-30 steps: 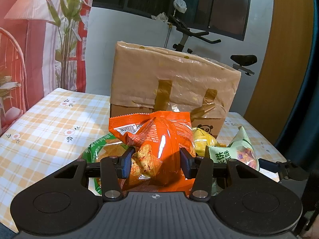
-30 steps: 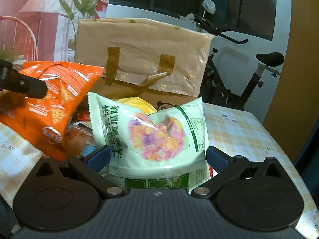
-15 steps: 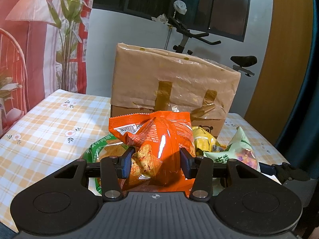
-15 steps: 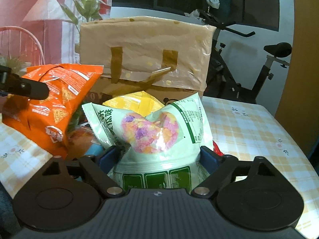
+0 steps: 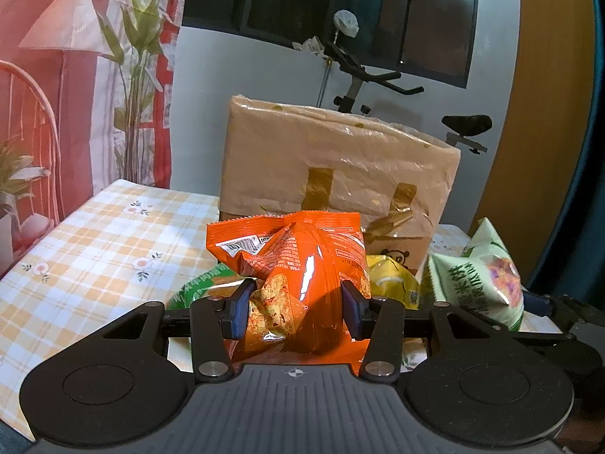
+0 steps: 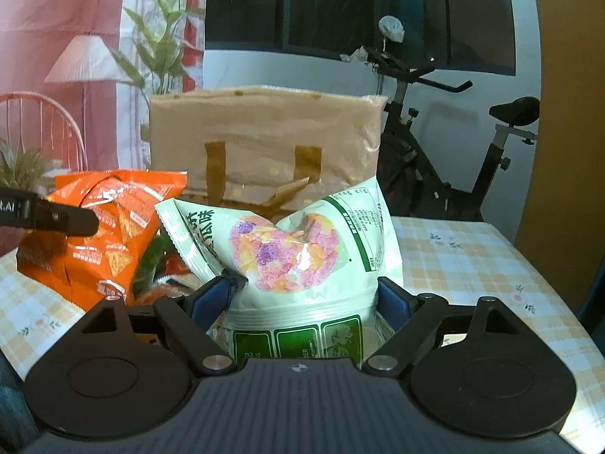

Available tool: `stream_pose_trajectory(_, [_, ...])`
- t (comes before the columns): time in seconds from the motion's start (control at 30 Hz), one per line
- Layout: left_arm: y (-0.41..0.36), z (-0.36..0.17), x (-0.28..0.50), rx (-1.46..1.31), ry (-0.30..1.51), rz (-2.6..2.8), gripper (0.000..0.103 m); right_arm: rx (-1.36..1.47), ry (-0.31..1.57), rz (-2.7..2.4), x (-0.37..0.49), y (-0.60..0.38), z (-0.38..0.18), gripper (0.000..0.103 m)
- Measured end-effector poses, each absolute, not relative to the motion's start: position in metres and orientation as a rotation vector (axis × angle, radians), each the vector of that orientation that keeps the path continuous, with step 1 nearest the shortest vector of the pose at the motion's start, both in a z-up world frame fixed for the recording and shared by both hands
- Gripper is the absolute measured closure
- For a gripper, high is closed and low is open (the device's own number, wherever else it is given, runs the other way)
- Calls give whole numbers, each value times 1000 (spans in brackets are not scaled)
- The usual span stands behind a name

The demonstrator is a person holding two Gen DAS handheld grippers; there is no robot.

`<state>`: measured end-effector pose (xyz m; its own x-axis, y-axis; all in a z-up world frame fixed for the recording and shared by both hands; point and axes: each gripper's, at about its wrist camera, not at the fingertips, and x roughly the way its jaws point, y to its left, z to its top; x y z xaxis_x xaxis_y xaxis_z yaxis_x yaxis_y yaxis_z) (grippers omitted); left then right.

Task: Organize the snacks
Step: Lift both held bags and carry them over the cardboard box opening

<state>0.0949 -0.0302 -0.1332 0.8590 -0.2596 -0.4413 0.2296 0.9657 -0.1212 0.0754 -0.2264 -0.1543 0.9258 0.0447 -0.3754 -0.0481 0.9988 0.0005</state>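
The big change is on my right side: a second ago my right tongs (image 6: pixel 304 295) stood wide around the pale green bag (image 6: pixel 302 253), which leaned over the pile; now the pads have come in against its lower sides and the bag stands upright between them, lifted a little, I judge, since the yellow bag that showed behind it is now hidden from that view. That gives me a snack in each hand, both clear to carry toward the tan bag (image 5: pixel 336 166) standing on the checked tablecloth (image 5: pixel 98 234) just behind the pile.

My left side has hardly altered. My left tongs (image 5: pixel 295 312) are closed about halfway on the orange chip bag (image 5: pixel 298 261), pads pressed into its crumpled waist, the bag puffed above and below the pinch. It hangs just in front of the tan bag.

The right tongs are narrowed only as far as the green bag's width allows, both pads touching the film, so I count that a grip, though a soft one on an air-filled pack.

Smaller things: a yellow bag (image 5: pixel 389 280) and a dark green bag (image 5: pixel 200 287) lie on the table under the orange one.
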Motion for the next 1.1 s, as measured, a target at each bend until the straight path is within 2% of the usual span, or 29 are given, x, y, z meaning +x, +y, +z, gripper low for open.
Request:
stream_pose_trajectory(0.63, [-3,-85,113,-94,342,-169,53,-19,265,81,92,-234,-104,18])
stream_pose_trajectory(1.1, [-15,-14,161,-81,242,-208,53,-22,130,169,144,-239,-23,18])
